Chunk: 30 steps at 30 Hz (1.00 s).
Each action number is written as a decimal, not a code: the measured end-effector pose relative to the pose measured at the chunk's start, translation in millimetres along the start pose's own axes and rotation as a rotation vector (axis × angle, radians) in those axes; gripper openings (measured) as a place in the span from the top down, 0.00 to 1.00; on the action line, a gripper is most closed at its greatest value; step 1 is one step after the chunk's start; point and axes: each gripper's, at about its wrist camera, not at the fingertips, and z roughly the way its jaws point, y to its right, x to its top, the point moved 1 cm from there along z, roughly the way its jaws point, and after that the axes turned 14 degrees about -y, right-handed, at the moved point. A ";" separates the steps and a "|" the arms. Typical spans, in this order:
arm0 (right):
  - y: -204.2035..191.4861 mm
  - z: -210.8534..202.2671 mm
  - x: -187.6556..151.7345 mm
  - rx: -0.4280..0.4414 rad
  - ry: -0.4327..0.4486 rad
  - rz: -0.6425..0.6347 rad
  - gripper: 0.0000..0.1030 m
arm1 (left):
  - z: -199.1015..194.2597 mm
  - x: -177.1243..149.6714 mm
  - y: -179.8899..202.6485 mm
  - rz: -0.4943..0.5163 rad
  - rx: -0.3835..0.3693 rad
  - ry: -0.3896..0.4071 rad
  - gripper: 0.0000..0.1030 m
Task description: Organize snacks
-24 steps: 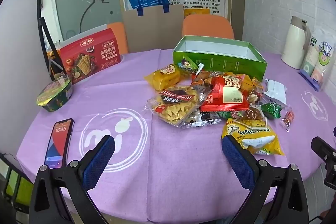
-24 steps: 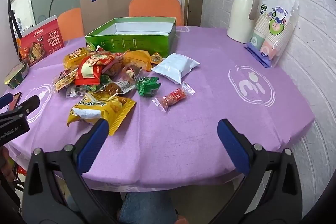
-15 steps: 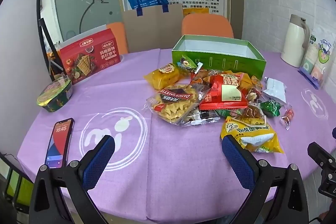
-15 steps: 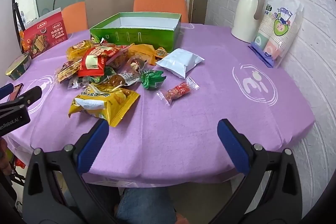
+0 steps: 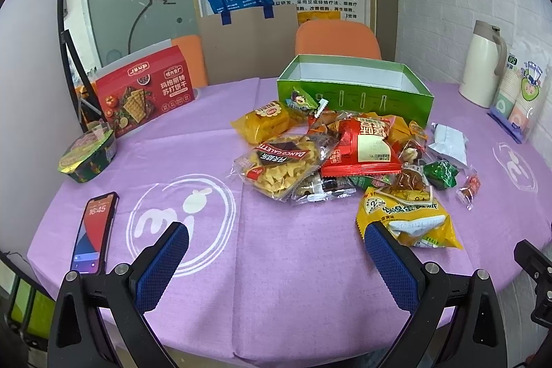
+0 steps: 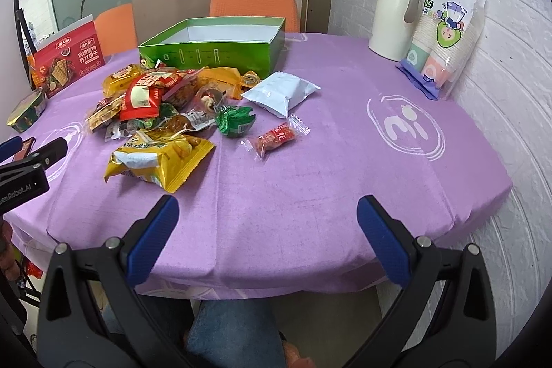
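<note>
A heap of snack packets [image 5: 338, 154] lies mid-table on the purple cloth, in front of an empty green box [image 5: 355, 88] with a white inside. Nearest me is a yellow bag [image 5: 410, 216] [image 6: 158, 157]. Around it lie a red packet [image 5: 369, 147], a clear bag of yellow crisps [image 5: 279, 164], a white pouch [image 6: 281, 92], a green wrapped sweet [image 6: 236, 123] and a small red candy [image 6: 276, 137]. My left gripper [image 5: 276, 256] hovers open above the near table edge. My right gripper [image 6: 267, 218] is open too, low at the front edge, holding nothing.
A phone [image 5: 95, 230], a green bowl pack [image 5: 88, 154] and a red cracker box [image 5: 145, 92] sit at the left. A cream jug [image 6: 395, 12] and a sleeve of paper cups [image 6: 445, 33] stand by the brick wall on the right. Orange chairs [image 5: 336, 38] stand behind.
Both grippers have edged forward and up slightly over the table, so the snacks sit a little closer in view. Nothing on the table has moved.
</note>
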 end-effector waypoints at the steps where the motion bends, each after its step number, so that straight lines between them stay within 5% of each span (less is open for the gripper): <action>1: -0.6 0.7 -0.6 0.001 -0.001 -0.002 0.00 | -0.2 0.0 0.1 -0.001 0.001 0.000 0.00; 30: -13.9 29.4 10.1 0.027 -0.060 -0.033 0.00 | 19.3 3.1 -5.3 -0.011 0.007 -0.041 0.00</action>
